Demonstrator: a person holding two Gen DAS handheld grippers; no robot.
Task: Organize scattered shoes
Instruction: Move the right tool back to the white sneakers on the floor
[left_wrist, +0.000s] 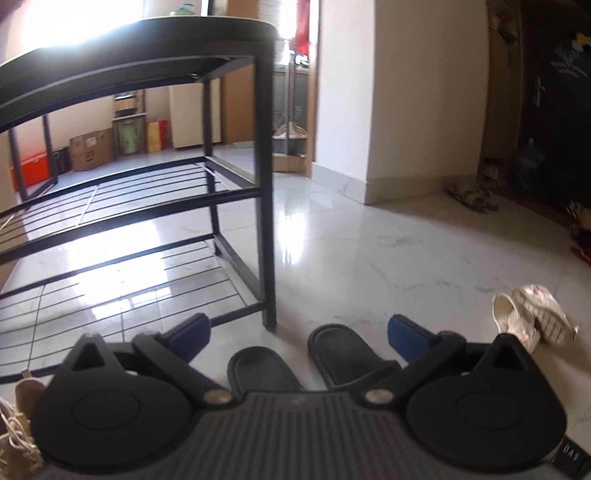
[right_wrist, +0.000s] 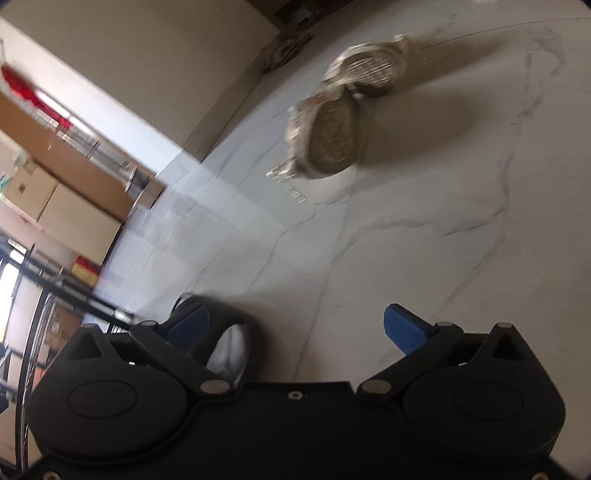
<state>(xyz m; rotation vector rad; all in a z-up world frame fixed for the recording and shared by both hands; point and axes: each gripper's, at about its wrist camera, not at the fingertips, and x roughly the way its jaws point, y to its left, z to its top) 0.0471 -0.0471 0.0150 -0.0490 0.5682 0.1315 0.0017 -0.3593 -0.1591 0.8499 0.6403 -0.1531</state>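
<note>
Two black slides (left_wrist: 343, 354) lie side by side on the white floor, right under my left gripper (left_wrist: 299, 332), which is open with nothing between its blue pads. A black metal shoe rack (left_wrist: 264, 177) with slatted shelves stands just beyond, to the left. A pair of pale sandals (left_wrist: 532, 314) lies on its side at the right. In the right wrist view those pale sandals (right_wrist: 332, 136) lie ahead, soles toward the camera. My right gripper (right_wrist: 295, 328) is open and empty above bare floor, with a black slide (right_wrist: 229, 332) behind its left finger.
A beige laced shoe (left_wrist: 18, 424) shows at the lower left edge. Brown sandals (left_wrist: 471, 195) lie by the wall corner at the far right. Cardboard boxes (left_wrist: 90, 149) and a red crate (left_wrist: 31, 170) stand behind the rack. Dark clutter fills the right edge.
</note>
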